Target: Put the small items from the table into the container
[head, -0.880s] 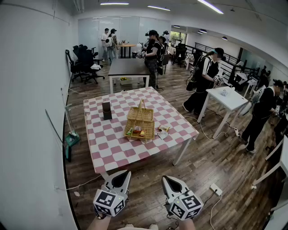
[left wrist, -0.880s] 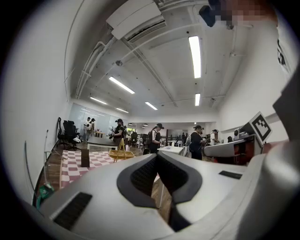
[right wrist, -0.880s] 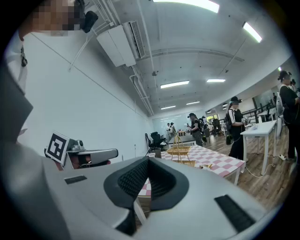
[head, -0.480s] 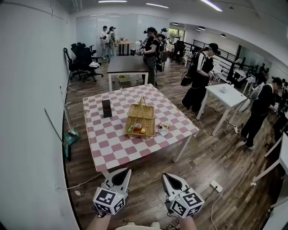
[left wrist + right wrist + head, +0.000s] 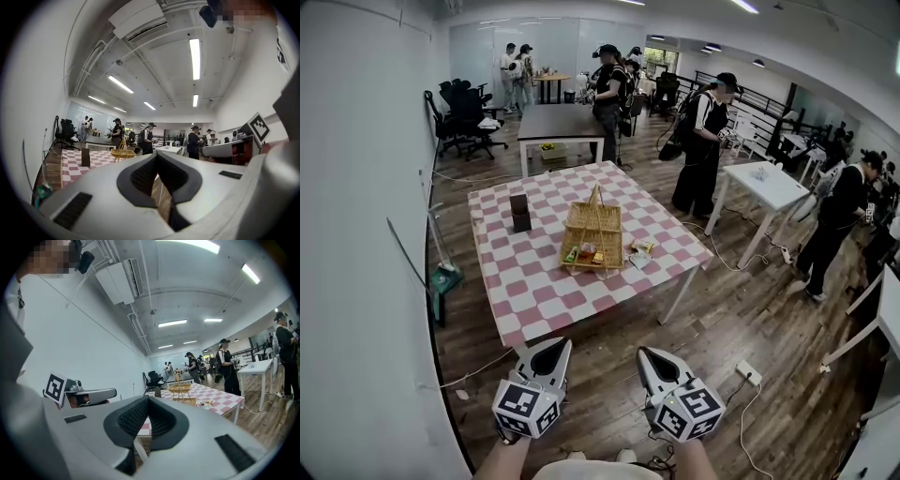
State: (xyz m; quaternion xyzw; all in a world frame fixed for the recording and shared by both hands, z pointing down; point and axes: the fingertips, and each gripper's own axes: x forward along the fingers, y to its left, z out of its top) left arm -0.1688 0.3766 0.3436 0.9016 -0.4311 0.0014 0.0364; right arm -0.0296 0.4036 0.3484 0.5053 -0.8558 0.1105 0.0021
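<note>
L gripper [image 5: 549,354] & R gripper [image 5: 656,364] both closed, empty, well short of checkered table [image 5: 534,291]; wicker basket [image 5: 592,230] mid-table; small items [image 5: 639,253] just beside it, too small to ID; basket contents unclear.

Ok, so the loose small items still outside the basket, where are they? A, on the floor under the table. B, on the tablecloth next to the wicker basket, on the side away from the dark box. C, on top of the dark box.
B: the loose items lie on the checkered table close beside the wicker basket, on the side opposite the dark box.
</note>
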